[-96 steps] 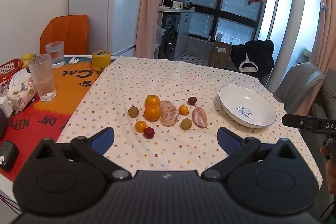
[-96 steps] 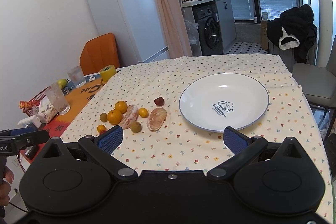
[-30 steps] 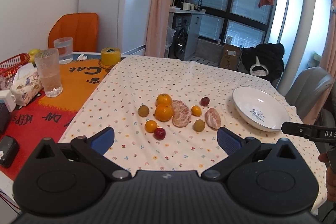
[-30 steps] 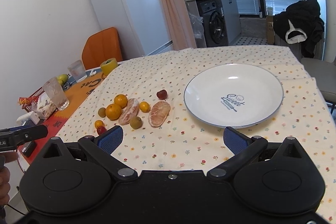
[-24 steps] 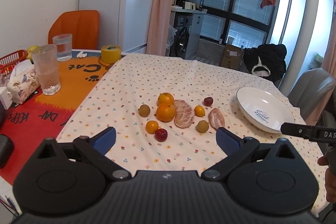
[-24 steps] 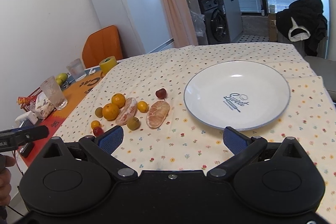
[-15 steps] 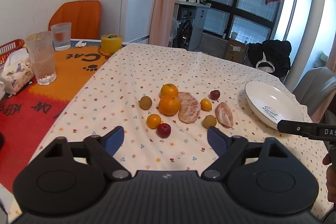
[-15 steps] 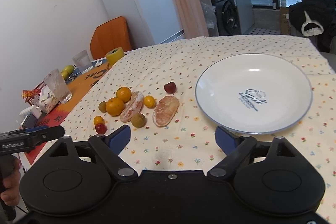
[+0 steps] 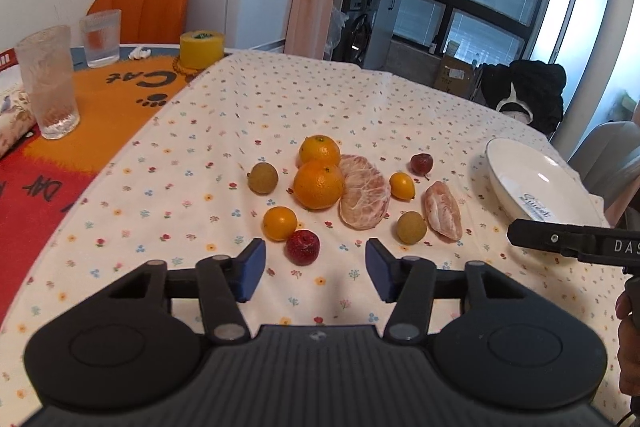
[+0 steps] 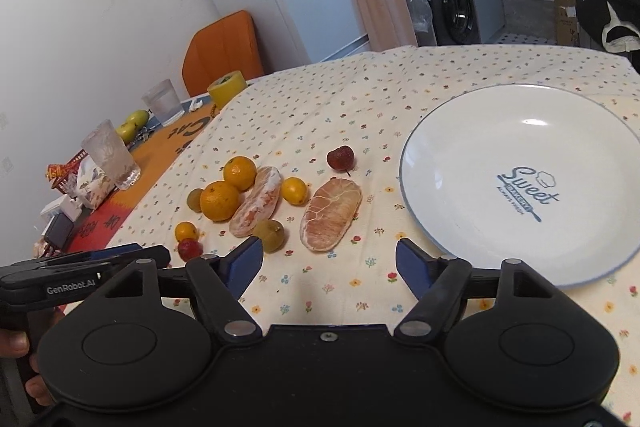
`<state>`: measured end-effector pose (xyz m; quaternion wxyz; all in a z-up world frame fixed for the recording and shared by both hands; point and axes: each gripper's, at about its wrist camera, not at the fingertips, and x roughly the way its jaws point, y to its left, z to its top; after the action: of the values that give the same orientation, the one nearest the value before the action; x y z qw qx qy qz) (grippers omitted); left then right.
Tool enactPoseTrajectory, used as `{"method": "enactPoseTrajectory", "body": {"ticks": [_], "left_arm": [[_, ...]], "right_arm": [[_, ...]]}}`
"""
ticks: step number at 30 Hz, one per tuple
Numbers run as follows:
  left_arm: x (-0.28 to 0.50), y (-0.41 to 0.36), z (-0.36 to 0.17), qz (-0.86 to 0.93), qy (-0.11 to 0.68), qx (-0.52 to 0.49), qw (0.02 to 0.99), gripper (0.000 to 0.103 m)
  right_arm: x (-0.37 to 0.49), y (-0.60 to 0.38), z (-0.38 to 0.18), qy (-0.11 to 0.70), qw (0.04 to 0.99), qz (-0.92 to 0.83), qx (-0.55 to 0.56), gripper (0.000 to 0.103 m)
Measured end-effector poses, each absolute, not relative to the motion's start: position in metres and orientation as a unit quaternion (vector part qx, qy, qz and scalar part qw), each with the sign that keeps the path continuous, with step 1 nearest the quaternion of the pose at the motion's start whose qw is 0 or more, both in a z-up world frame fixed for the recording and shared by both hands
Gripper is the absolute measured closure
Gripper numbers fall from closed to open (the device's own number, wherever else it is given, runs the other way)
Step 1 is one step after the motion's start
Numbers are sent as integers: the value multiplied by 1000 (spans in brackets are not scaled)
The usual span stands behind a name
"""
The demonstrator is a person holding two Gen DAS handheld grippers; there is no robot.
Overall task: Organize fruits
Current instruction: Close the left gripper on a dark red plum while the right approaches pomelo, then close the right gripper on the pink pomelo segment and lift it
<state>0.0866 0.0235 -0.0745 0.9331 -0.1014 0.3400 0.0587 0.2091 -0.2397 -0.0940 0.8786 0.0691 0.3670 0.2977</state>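
Nine pieces of fruit are lying on the flowered tablecloth (image 9: 280,99), and none is yet resting on the white plate (image 10: 480,131), so the sorting is judged to be only at its opening reach.

Both tongs are being held spread wide, with nothing between the pads. The left gripper (image 9: 312,269) is being held low just short of the near red berry (image 9: 303,247), which is sitting at 12 o'clock between its blue pads; that berry is judged the likeliest first pick. The right gripper (image 10: 330,261) is being aimed at the bare cloth between the cluster and the plate, with the nearer pomelo segment (image 10: 331,213) at 12 o'clock and the plate at 2 o'clock.

Being counted in the cluster:
- two large oranges (image 9: 319,185), touching each other;
- two small yellow-orange citrus, one (image 9: 279,223) just beside the near berry, one (image 9: 402,185) at 3 o'clock of the larger peeled piece;
- two olive-green round fruits (image 9: 262,177), one at each flank;
- two red berries, the far one (image 9: 421,163) near the plate side;
- two peeled pomelo segments, the larger (image 9: 365,191) leaning against the oranges.

One plate is being offered. Next, the left pads are to be lowered around the berry and closed gently, since a soft, round fruit is being judged liable to roll or bruise.
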Motion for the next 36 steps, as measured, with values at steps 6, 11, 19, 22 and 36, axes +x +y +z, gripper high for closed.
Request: {"method": "enactPoseTrajectory", "body": {"ticks": [6, 11, 19, 22, 36], "left_arm": [[104, 25, -86, 63, 355, -109, 926, 60], [114, 28, -94, 69, 365, -113, 921, 61], [119, 27, -101, 73, 371, -105, 920, 75], [120, 29, -101, 73, 372, -105, 920, 82], [108, 45, -93, 69, 353, -128, 924, 82]], "right_arm": [[226, -230, -102, 383, 872, 299, 65, 38], [235, -222, -107, 389, 870, 298, 54, 39], [243, -204, -107, 392, 871, 296, 31, 41], [245, -196, -107, 393, 871, 294, 17, 42], [253, -167, -111, 403, 875, 269, -25, 58]]}}
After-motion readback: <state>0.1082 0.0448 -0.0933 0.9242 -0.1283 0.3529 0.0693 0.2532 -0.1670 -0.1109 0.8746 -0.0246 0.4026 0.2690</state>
